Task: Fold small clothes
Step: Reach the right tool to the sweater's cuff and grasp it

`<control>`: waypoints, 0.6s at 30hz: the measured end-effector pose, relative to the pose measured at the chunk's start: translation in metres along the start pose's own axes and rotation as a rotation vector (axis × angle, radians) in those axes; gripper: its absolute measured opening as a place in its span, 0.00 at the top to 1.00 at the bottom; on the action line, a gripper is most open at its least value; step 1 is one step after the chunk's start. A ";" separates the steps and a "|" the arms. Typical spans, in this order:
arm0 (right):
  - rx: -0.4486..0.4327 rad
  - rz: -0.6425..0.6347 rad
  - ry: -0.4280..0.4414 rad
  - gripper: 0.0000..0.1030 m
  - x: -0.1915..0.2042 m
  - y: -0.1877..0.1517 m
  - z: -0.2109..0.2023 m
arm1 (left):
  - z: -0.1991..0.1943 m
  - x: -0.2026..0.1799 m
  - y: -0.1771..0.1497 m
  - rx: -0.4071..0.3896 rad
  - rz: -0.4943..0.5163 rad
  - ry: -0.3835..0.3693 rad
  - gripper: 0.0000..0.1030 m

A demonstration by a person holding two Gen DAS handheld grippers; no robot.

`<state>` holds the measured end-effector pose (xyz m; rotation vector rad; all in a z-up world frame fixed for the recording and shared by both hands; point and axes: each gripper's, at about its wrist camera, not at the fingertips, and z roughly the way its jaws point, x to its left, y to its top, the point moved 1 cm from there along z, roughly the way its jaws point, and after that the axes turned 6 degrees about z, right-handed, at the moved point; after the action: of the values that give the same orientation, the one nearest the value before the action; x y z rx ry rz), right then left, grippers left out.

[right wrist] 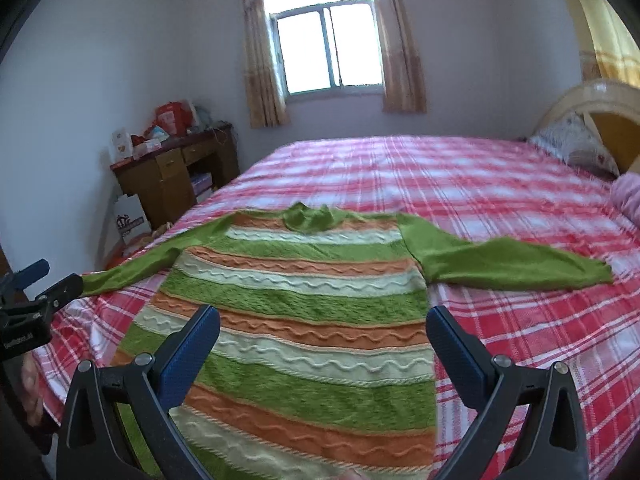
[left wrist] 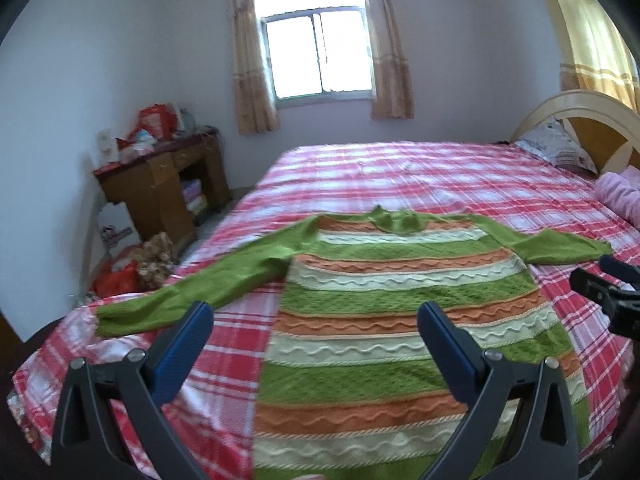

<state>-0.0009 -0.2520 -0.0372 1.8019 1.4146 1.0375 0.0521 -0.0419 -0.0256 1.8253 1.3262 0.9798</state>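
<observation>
Sweater [left wrist: 400, 312] lies flat, spread on the plaid bedspread [left wrist: 400, 176], hem at the near edge of the bed, collar [left wrist: 396, 220] at the far end. Long axis runs near-to-far, straight away from both tools. Sleeves stick out sideways: left sleeve [left wrist: 192, 292] angles toward the near-left corner of the bed, right sleeve [right wrist: 516, 264] goes out right and lies about level.

Left gripper [left wrist: 314, 320]: jaws spread wide, nothing between them, hovering above the left half of the body near the hem. Right gripper [right wrist: 322, 324]: same, wide apart and empty, over the right half of the body. Neither is touching fabric as far as I can tell.

Key relation: each sleeve lies far and outboard of its own-side gripper. Left sleeve cuff sits just left of and beyond the left tool's left finger [left wrist: 184, 344]; that's the nearer grab. Right cuff is well apart from the right tool, far-right. So I'd judge the left side as the shorter reach, each tool taking its own sleeve inward across the body.

Look: knit, horizontal bands of green, orange and cream with raised wavy ribs; solid green sleeves and a rolled green collar. Body looks smooth, no big wrinkles. Thick knit, so it should pinch easily but may drag the layer below.

Folding not started, by the look of it.

Risk: left cuff is close to the bed edge and could slide off.
</observation>
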 end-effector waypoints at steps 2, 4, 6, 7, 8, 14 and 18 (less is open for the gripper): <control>0.017 0.005 -0.028 0.01 -0.016 0.003 0.010 | 0.012 -0.009 0.004 0.020 0.021 -0.007 0.00; 0.048 0.034 -0.043 0.01 -0.039 0.007 0.019 | 0.022 -0.019 0.007 0.030 0.048 -0.018 0.00; 0.071 0.073 -0.066 0.02 -0.064 0.013 0.026 | 0.031 -0.027 0.009 0.038 0.064 -0.027 0.00; 0.078 0.090 -0.089 0.03 -0.080 0.017 0.030 | 0.038 -0.032 0.009 0.044 0.077 -0.033 0.00; 0.089 0.113 -0.112 0.07 -0.099 0.021 0.035 | 0.043 -0.035 0.010 0.052 0.086 -0.034 0.00; 0.124 0.240 -0.303 0.17 -0.209 0.044 0.051 | 0.075 -0.053 0.012 0.104 0.124 -0.058 0.00; 0.143 0.274 -0.465 0.27 -0.282 0.059 0.061 | 0.095 -0.061 0.013 0.128 0.141 -0.054 0.00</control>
<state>0.0476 -0.5397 -0.0761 2.2078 0.9976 0.5913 0.1278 -0.1119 -0.0728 2.0516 1.2666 0.9297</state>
